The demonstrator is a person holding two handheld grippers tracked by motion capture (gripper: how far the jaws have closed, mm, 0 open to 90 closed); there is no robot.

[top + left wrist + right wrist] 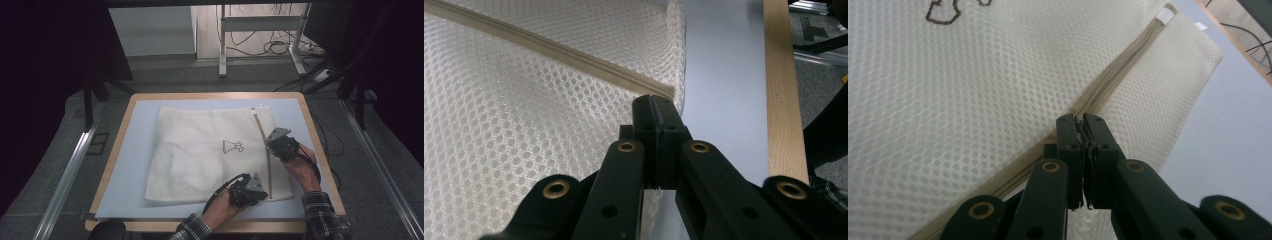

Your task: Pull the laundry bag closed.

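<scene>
1. Right, we see a white mesh laundry bag (210, 152) lying flat on the pale blue mat (135, 150), roughly mid-table, tilted slightly clockwise.
2. A small dress outline (233, 147) is printed near the bag's centre.
3. The bag's beige zipper (265, 150) runs along its 3 o'clock side, from the 1 o'clock corner down toward the 5 o'clock corner.
4. The left gripper (260, 192) sits at the bag's 5 o'clock corner, right at the lower end of the zipper.
5. In the left gripper view its jaws are pressed together at the zipper's end (664, 91), on the bag's edge; a sliver of mesh seems caught between them, but we can't confirm what exactly is pinched.
6. The right gripper (270, 141) is at about 3 o'clock on the bag, on the zipper line, above the left one.
7. In the right gripper view its jaws are closed tight on the zipper track (1108, 85); something small sits between the tips, likely the slider, too small to confirm.
8. The wooden table rim (310, 125) frames the mat; both forearms come in from 6 o'clock, in plaid sleeves (322, 212).
</scene>
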